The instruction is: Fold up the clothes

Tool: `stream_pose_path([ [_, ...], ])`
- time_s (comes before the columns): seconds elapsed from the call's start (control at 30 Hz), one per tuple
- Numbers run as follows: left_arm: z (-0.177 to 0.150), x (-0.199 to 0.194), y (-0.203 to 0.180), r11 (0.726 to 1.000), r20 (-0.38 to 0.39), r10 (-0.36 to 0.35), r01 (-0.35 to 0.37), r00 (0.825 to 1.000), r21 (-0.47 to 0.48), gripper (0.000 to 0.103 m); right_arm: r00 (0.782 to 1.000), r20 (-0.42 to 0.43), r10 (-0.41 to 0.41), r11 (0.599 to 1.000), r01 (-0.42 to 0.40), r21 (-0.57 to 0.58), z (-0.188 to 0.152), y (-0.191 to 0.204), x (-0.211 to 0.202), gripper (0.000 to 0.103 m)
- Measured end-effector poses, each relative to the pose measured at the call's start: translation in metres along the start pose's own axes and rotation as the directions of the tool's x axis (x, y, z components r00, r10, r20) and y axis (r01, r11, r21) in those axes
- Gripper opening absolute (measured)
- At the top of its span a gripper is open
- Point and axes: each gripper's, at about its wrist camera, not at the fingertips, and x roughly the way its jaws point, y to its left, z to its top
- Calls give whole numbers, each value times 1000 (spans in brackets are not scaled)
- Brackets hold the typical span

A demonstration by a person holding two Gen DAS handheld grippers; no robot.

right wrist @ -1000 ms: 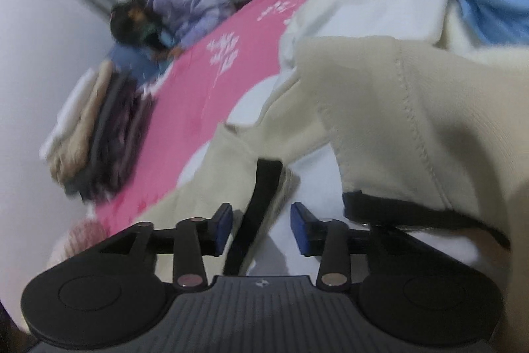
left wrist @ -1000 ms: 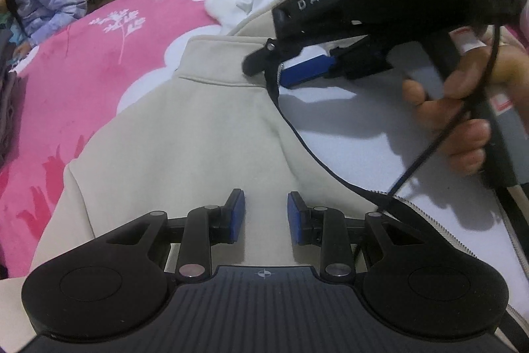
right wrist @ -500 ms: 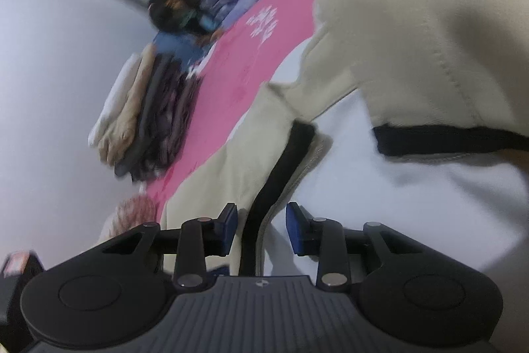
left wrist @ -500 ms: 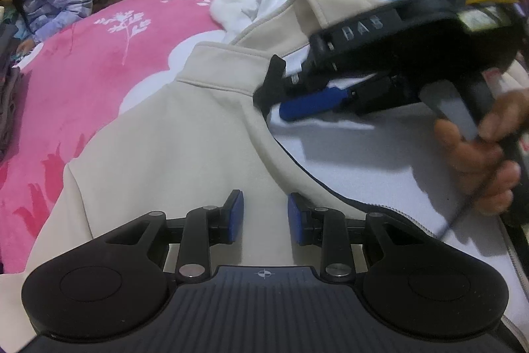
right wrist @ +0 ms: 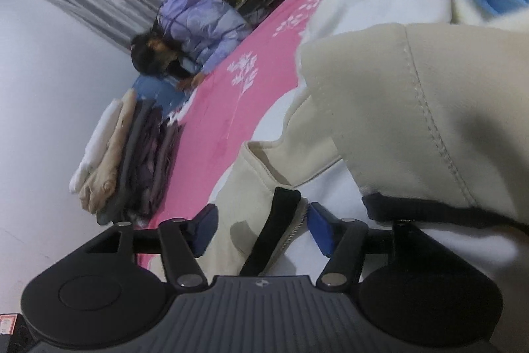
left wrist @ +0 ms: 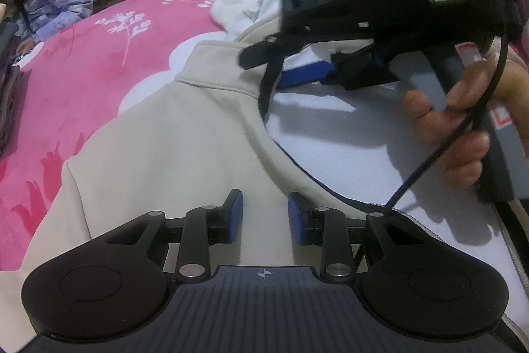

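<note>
right tool now has its blue pads much wider apart than 0.5 s ago, w/ the black zip edge of the cream jacket loose between them, not pinched. left tool unchanged: pads apart, hovering over jacket's front panel. jacket lies spread on the pink bed cover, white lining up. in left view the right tool's tips are half hidden behind the collar; hand cut off at frame edge.
</note>
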Motion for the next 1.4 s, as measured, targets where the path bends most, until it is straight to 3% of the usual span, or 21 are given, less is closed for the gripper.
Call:
stream_pose_path([
  [0.03,0,0,0,1000,1,0,0,1000,1,31,1000,-1,10,1000,-10,24,2,-3,-1,32],
  [0.17,-1,-1,-1,1000,3,4,-4,1000,5,31,998,44,43,998,-45,43,10,-8,-20,20],
  [0.3,2,-5,-1,1000,-3,5,-5,1000,-3,31,997,70,-42,992,50,-119,15,21,-33,13],
  [0.37,7,-9,4,999,2,-17,17,1000,-43,31,991,84,-103,960,122,-253,14,44,-34,13],
  [0.43,10,-14,6,998,28,-25,27,999,-56,31,976,109,-189,882,217,-419,10,73,-28,13],
  [0.57,18,-11,-7,999,49,-32,32,998,8,31,932,181,-314,660,351,-664,-10,114,-11,13],
  [0.7,16,9,-24,996,10,2,-3,1000,85,31,892,236,-385,472,410,-780,-28,132,4,12],
  [0.83,12,12,-31,992,25,23,-25,999,122,32,846,287,-449,280,438,-854,-48,126,25,13],
  [0.87,12,12,-30,993,24,20,-22,1000,117,32,832,298,-468,256,450,-856,-49,120,30,14],
  [0.9,12,12,-29,993,22,16,-19,1000,113,32,818,307,-487,236,462,-855,-50,112,36,22],
  [0.93,12,11,-28,994,21,13,-16,1000,109,32,804,302,-512,252,477,-842,-46,105,37,23],
  [0.97,13,11,-27,995,19,12,-14,1000,104,32,799,283,-531,299,489,-819,-39,100,32,23],
  [1.0,14,11,-27,995,14,12,-13,1000,98,32,808,257,-531,377,496,-782,-28,96,21,23],
  [1.07,15,11,-28,996,6,11,-12,1000,87,32,843,212,-494,546,491,-679,-8,95,-20,25],
  [1.1,16,11,-28,996,0,13,-13,1000,83,32,858,202,-472,603,481,-636,-3,95,-43,28],
  [1.23,23,11,-30,998,-34,29,-27,999,61,33,914,160,-373,777,401,-486,-6,102,-156,39],
  [1.4,30,-1,-16,993,-62,40,-46,997,-105,40,884,31,-466,754,415,-509,-73,90,-200,48],
])
